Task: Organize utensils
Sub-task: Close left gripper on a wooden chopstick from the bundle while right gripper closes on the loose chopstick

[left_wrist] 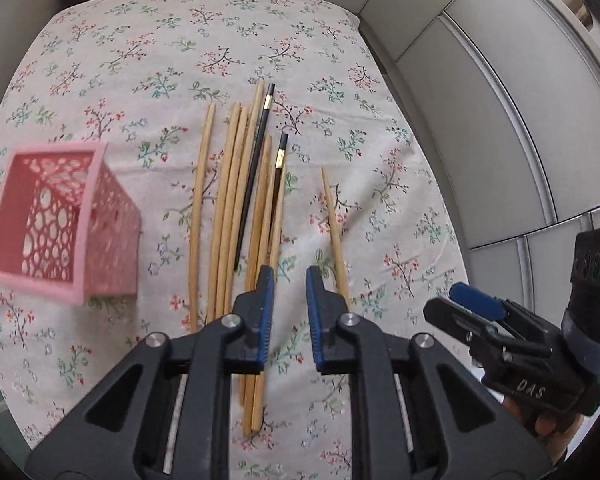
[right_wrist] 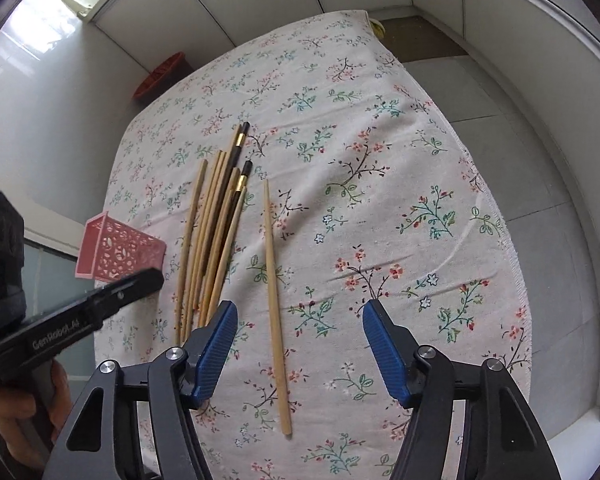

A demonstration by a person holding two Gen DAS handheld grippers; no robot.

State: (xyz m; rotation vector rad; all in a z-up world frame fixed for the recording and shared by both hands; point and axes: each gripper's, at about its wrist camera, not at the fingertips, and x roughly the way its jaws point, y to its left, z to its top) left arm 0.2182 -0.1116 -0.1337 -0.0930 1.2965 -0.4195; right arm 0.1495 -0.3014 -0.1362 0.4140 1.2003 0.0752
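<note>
I look down at a table with a cloth on it. The cloth is pale and has little red flowers and green leaves all over. Its far edge hangs off the table. Behind the table I see plain white wall panels with thin dark lines between them. The floor has big grey tiles. A dark bin with an orange-red top stands on the floor past the far end of the table. Bright light comes in from a window on the left. A pale green cloth lies on a ledge there.
</note>
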